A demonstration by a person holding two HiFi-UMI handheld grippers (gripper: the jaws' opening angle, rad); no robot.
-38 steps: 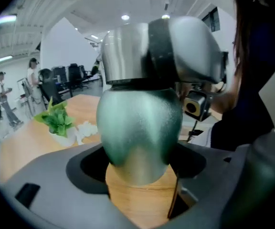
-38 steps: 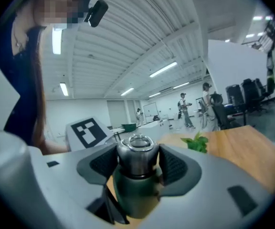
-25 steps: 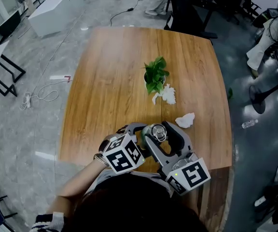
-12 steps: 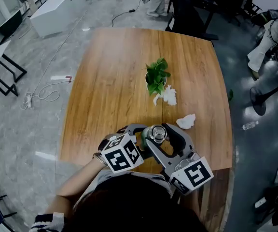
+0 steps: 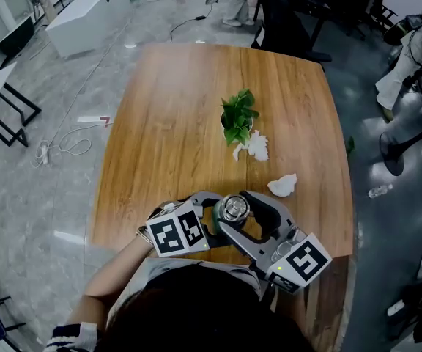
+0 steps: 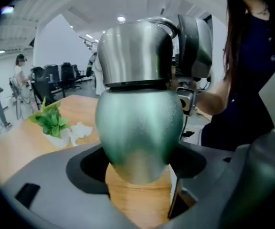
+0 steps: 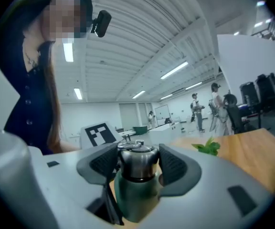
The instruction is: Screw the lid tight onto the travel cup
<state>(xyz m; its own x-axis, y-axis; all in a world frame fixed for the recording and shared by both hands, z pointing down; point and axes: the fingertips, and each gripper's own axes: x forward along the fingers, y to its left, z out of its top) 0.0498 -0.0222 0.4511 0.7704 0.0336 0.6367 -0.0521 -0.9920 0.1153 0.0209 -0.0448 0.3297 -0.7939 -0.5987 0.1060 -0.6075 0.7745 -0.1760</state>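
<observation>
1. The travel cup (image 7: 132, 197) is upright at the near edge of the wooden worktop (image 5: 167, 123), right in front of the person.
2. The left hand-held gripper (image 6: 138, 168) comes in from the side, its jaws closed narrow against the lower part of the cup's green body.
3. The steel lid (image 6: 135, 51) sits on top of the cup, with a dark seam between the two.
4. The right hand-held gripper (image 7: 138, 162) has its ribbed pads (image 7: 104, 163) pressed on either side of the lid and grips it.
5. Farther out on the worktop a small potted plant (image 5: 237, 116) stands near the middle, with a crumpled tissue (image 5: 255, 145) just beside it.
6. A second tissue (image 5: 282, 184) lies between the plant and the grippers, apart from both.
</observation>
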